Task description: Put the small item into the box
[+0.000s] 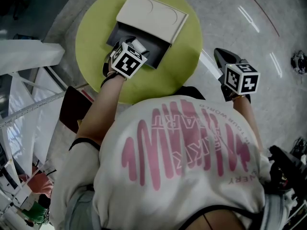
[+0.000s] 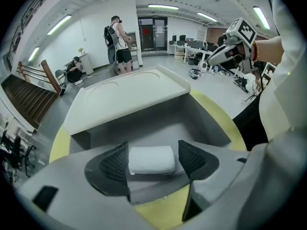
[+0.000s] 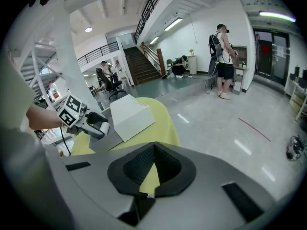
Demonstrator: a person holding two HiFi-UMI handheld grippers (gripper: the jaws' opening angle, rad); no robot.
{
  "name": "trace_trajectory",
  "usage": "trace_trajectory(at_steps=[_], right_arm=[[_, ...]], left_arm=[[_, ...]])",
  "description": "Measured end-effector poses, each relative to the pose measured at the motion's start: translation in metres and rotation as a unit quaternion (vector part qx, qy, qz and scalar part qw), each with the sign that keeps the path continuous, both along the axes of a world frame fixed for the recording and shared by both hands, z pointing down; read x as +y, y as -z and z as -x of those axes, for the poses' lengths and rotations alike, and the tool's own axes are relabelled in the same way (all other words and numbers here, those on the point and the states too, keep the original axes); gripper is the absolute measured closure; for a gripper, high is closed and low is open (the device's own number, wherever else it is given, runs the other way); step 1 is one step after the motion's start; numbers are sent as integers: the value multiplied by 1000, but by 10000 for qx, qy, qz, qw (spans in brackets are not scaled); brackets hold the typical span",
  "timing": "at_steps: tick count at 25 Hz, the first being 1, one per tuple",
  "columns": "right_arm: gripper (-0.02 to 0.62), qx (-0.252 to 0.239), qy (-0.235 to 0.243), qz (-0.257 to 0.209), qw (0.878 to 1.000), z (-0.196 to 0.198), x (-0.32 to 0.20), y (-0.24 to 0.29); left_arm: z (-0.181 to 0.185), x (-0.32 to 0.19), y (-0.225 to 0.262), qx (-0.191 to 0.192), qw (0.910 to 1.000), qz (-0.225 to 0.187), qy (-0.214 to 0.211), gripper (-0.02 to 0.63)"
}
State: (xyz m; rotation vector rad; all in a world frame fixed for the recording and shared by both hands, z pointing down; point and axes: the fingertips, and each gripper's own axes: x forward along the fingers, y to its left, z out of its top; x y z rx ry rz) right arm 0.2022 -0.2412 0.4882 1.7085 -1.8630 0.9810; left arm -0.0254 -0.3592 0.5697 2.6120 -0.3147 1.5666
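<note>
The left gripper (image 2: 152, 153) is clamped on the small item (image 2: 151, 161), a white block pinched between its 2 pads. Just below and ahead of the jaws lies the grey tray (image 2: 201, 123) of the box (image 1: 152, 14), sticking out from under the cream lid (image 2: 124, 97) beyond the tips. The box sits on a round yellow-green table (image 2: 218, 111). The right gripper (image 3: 152, 163), jaws pressed together on nothing, hangs well off to the right, over the floor (image 3: 230, 128).
</note>
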Motion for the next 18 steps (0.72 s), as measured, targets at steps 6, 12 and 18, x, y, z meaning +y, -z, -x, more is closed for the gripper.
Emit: trace_trajectory(at_steps=[6, 12, 18], right_arm=[[591, 7, -35, -6, 10000, 0, 7, -3], [591, 41, -51, -13, 10000, 2, 19, 8], [591, 81, -99, -46, 9999, -1, 22, 14]], left_arm=[[5, 0, -2, -20, 9999, -81, 60, 293], [12, 2, 10, -14, 9998, -130, 123, 293], [11, 1, 16, 28, 9997, -205, 102, 293]])
